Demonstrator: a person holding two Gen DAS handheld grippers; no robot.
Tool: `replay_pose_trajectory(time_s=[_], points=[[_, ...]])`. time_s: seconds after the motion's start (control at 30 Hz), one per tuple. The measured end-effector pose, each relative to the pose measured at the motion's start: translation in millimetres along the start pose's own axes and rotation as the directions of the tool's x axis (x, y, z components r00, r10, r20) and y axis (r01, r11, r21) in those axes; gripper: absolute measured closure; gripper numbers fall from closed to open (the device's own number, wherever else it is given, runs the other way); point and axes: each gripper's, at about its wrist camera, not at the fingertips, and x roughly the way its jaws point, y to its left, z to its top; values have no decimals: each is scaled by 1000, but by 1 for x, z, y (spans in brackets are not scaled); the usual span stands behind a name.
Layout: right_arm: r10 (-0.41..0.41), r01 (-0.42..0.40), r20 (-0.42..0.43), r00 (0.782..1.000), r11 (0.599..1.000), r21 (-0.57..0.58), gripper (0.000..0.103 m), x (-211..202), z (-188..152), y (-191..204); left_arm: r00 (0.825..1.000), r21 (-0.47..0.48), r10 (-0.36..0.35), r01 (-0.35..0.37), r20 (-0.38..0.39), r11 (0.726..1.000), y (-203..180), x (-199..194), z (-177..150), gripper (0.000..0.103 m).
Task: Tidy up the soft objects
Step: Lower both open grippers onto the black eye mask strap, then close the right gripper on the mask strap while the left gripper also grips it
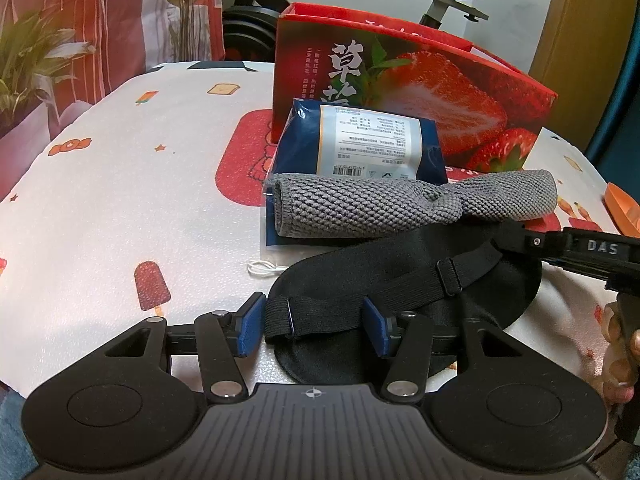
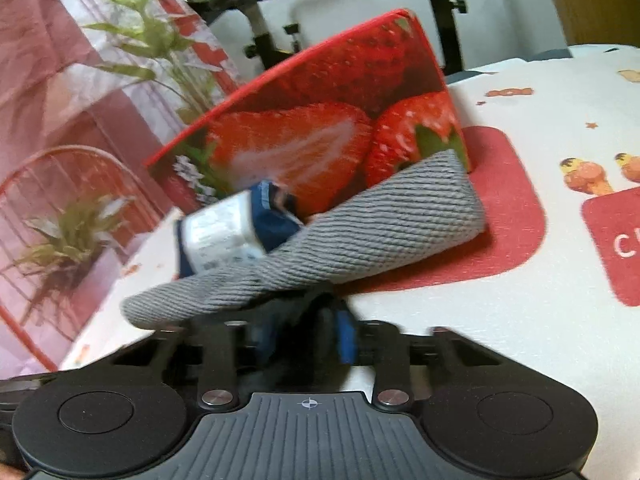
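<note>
A black eye mask (image 1: 400, 296) lies flat on the printed tablecloth (image 1: 120, 200) in the left wrist view. My left gripper (image 1: 314, 326) stands open over the mask's left end, its blue pads either side of the elastic strap. My right gripper (image 1: 510, 236) comes in from the right at the mask's far end. In the blurred right wrist view its jaws (image 2: 306, 332) stand narrow with black fabric pinched between them. Behind the mask a rolled grey knitted cloth (image 1: 400, 208) (image 2: 320, 248) rests against a blue packet (image 1: 360, 144) (image 2: 224, 236).
A red strawberry box (image 1: 440, 92) (image 2: 320, 120) stands upright behind the packet. A small white string loop (image 1: 262, 269) lies left of the mask. An orange object (image 1: 620, 208) sits at the right edge. A hand (image 1: 620, 344) holds the right gripper. Plants and an exercise bike stand beyond the table.
</note>
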Motion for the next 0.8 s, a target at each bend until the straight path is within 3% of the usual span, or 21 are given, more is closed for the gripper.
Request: replay_pose_trajectory(time_s=[0.17, 0.4, 0.67, 0.8], points=[[-14, 14, 0, 1000, 1000, 23, 92, -1, -1, -8, 1000, 1, -6, 6, -3, 1000, -1, 2, 2, 45], [-92, 92, -1, 996, 990, -109, 92, -12, -8, 5, 997, -113, -77, 73, -29, 991, 14, -2, 4, 42], [-178, 178, 18, 984, 960, -214, 92, -14, -13, 18, 981, -305, -185, 159, -60, 939, 34, -4, 1, 42], [-232, 236, 46, 972, 950, -202, 92, -18, -13, 15, 977, -322, -200, 169, -68, 932, 31, -1, 1, 42]])
